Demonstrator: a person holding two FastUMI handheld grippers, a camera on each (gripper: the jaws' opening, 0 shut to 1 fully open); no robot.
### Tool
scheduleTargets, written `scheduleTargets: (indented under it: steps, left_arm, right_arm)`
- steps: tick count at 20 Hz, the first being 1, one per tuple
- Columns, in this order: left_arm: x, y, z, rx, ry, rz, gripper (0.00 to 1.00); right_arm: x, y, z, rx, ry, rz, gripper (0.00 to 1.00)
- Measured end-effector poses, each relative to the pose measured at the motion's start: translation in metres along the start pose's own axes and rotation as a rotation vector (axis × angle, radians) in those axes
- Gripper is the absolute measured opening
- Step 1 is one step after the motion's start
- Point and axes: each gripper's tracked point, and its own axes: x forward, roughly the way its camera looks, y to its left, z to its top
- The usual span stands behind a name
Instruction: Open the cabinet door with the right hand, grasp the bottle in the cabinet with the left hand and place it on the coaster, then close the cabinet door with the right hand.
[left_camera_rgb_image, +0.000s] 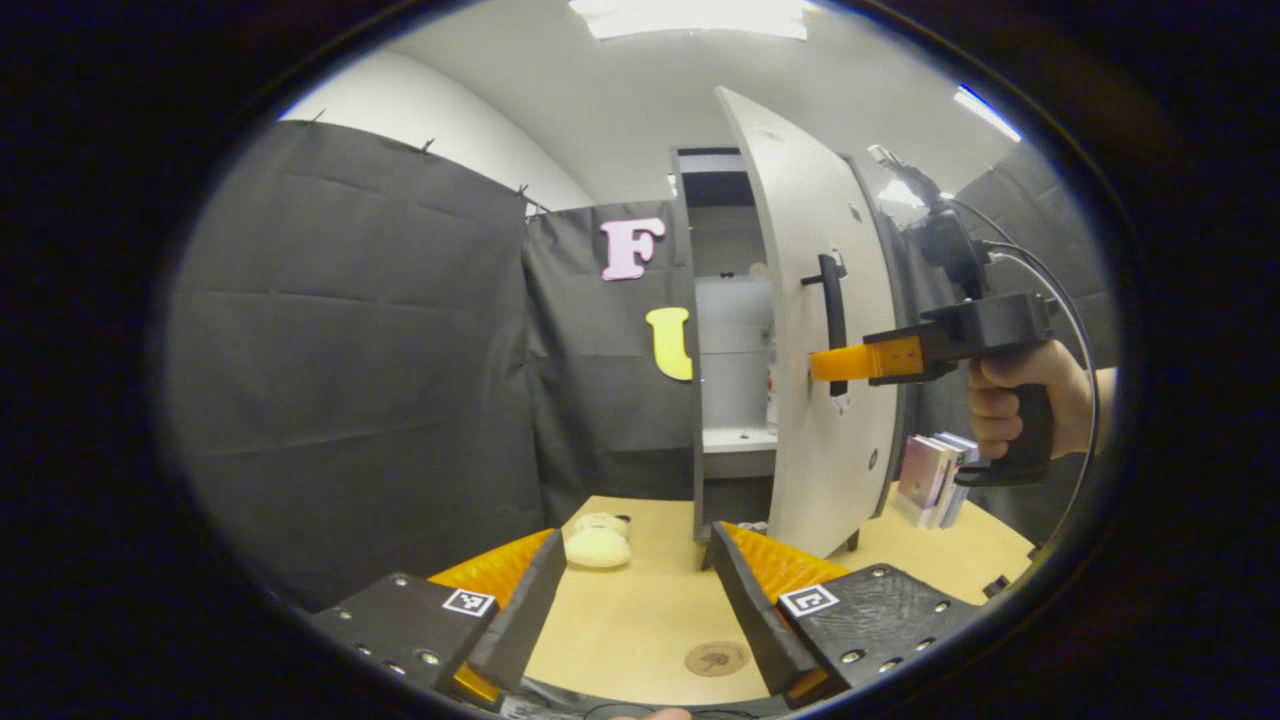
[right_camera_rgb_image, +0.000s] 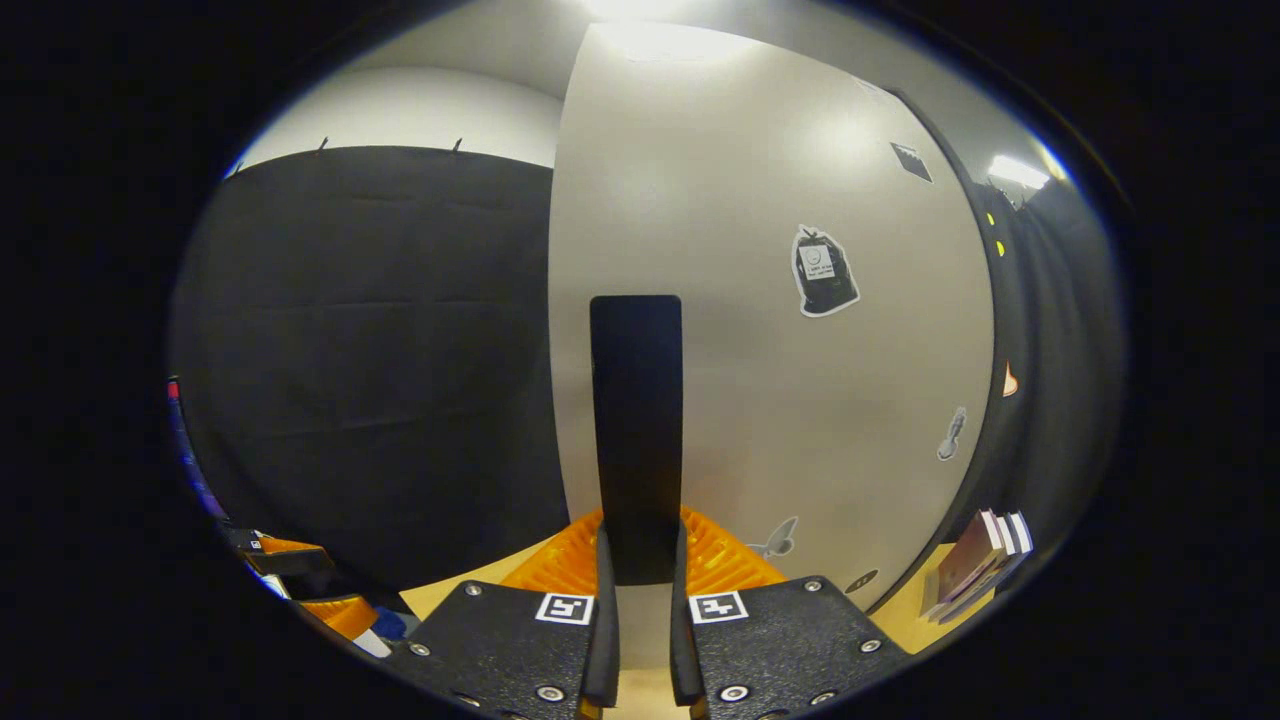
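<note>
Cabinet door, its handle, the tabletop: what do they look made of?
Cabinet door: likely painted or laminated board, matte off-white with soft light glare.
Handle: matte black bar, metal or plastic, can't tell.
Tabletop: light wood or wood-look laminate, smooth pale tan, faint sheen.

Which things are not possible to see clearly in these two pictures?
- Bottle: in the left gripper view, the open grey cabinet door hides most of the shelf; only a small sliver shows, too small to identify.
- Black bar handle: in the right gripper view, the right hand-held gripper covers its lower end.
- Stacked books: cut off by the view's edge.
</note>
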Motion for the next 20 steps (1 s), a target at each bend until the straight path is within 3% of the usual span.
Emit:
scheduleTargets:
  steps: [3, 8, 14, 17, 20]
  left_arm:
    - [-0.010, -0.026, 0.010, 0.043, -0.006, -0.006, 0.87]
    - [-0.014, -0.069, 0.031, -0.017, -0.049, -0.052, 0.85]
    - [0.001, -0.109, 0.039, -0.010, -0.043, -0.095, 0.89]
    - [0.015, -0.134, 0.039, -0.044, -0.038, -0.119, 0.87]
    - [0.023, -0.173, 0.043, -0.056, -0.033, -0.188, 0.86]
  right_arm:
    - [-0.009, -0.006, -0.001, 0.007, 0.005, 0.006, 0.21]
    - [-0.038, -0.015, -0.002, 0.034, 0.019, -0.011, 0.19]
    - [-0.056, -0.032, -0.002, 0.135, 0.029, -0.057, 0.20]
    - [-0.079, -0.042, -0.004, 0.142, 0.015, -0.088, 0.27]
    - [-0.100, -0.054, -0.005, 0.136, 0.004, -0.149, 0.28]
